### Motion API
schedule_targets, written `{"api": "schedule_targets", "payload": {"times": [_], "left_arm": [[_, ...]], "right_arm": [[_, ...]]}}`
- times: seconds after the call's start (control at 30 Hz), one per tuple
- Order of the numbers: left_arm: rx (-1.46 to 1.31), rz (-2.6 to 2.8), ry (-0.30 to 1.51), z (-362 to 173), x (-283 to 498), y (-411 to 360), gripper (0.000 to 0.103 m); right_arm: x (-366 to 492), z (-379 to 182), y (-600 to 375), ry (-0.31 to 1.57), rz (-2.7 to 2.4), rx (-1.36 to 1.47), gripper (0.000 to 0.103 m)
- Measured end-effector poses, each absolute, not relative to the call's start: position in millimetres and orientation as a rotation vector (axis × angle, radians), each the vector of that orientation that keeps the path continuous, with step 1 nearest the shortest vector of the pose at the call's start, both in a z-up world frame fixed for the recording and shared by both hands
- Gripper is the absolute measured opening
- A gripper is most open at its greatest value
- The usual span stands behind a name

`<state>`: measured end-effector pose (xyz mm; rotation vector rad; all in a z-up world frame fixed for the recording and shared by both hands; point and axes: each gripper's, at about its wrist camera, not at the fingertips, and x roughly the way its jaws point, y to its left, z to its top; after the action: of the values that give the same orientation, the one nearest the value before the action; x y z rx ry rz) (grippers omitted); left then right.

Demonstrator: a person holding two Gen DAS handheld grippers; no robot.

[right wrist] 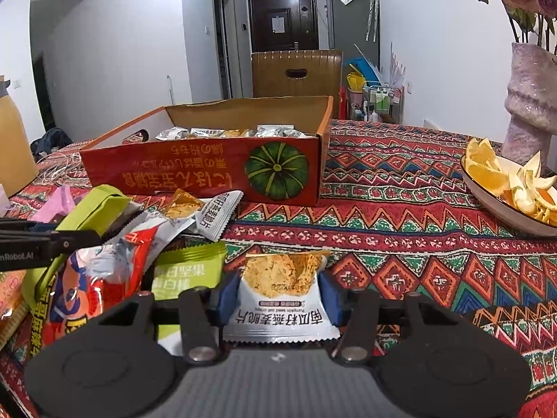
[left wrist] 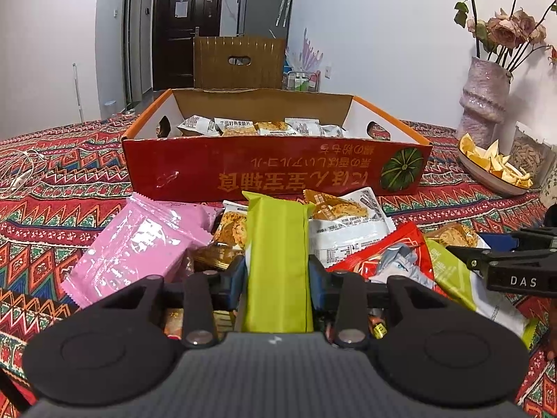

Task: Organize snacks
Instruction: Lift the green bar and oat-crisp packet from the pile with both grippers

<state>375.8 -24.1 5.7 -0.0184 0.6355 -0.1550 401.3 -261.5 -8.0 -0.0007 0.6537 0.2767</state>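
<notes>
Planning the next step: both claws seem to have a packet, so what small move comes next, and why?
Probably lift both packets and carry them over to the red box. The left claw pinches the green packet, the right claw the oat crisp packet, and the box already holds similar packets.

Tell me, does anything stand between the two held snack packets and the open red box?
Nothing visible does, apart from the box's near wall to lift over: green packet and oat crisp packet face it across bare cloth.
</notes>
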Motion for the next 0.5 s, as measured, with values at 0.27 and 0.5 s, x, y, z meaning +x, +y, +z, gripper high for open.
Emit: {"api": "schedule_targets", "payload": {"times": [0.27,0.5], "left_arm": [[-0.052,-0.170,0.617,14,372,-19,0.037],[-0.069,-0.171,0.619,20,370,-18,0.036]], "right_arm": [[401,-6,-262,0.646,0.271,0.001,0.046],[400,-4,-262,0.641,0.272,0.008,0.041]]}}
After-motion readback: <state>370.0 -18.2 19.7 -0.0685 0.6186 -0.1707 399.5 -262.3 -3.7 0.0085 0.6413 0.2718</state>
